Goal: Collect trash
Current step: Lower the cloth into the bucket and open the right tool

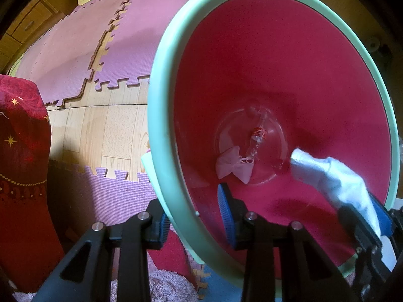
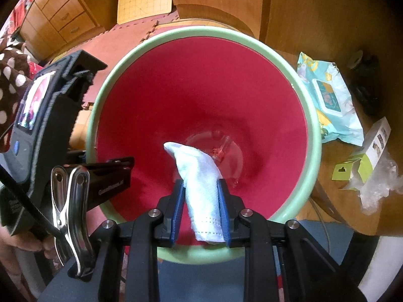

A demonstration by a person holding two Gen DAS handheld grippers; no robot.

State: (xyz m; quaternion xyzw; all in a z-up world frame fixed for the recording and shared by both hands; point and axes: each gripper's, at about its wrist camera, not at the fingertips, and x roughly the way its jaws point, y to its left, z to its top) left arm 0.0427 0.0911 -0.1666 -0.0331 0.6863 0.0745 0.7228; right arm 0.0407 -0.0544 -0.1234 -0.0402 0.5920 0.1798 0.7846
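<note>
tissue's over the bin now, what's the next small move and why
Probably open the right gripper and let the white tissue drop. It is pinched between the pads and already hangs inside the green rim of the red bin, above the bottle and mask at the bottom. The left gripper clamps the rim, steadying the bin.

Below me lies a pale wood-pattern floor [image 1: 118,130] partly covered by interlocking pink and purple foam mats [image 1: 75,50]. Wooden drawers [image 2: 60,17] stand along the far side, and a round wooden counter [image 2: 335,183] sits to my right in warm light.
</note>
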